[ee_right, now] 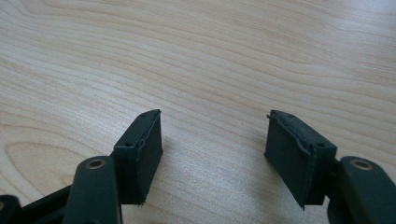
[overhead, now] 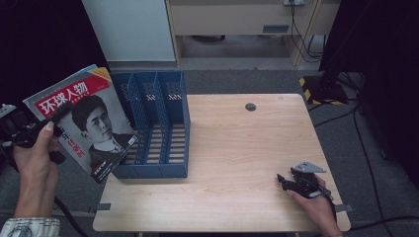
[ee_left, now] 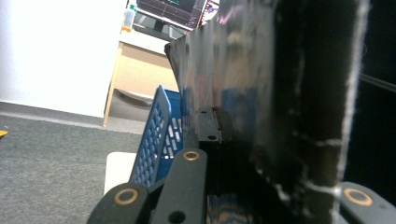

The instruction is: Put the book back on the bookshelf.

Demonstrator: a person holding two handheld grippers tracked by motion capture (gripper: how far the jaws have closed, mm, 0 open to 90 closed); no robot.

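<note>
Magazine [overhead: 84,123] clamped in my left gripper [overhead: 34,129] — jaws pressed together on its lower left edge, held up in the air off the table's left side. Cover faces up toward the high camera: red title band with white characters, black-and-white portrait below. It sits tilted, its right edge overlapping the front left corner of the blue file rack [overhead: 158,128] in the high view; whether they touch I cannot tell. In the left gripper view the magazine [ee_left: 280,102] rises as a dark glossy sheet right against my jaws, with the rack's [ee_left: 156,140] perforated blue wall just behind and to the left.

Rack stands on the left part of the wooden table [overhead: 237,148], three slots divided by slatted walls, open end toward me.

Right gripper [overhead: 291,183] rests low at the table's near right corner, well apart from the rack — jaws spread, nothing between them. The right gripper view shows bare wood grain between the two black pads [ee_right: 142,154].

Small grey round cap [overhead: 250,106] near the far edge of the table.
</note>
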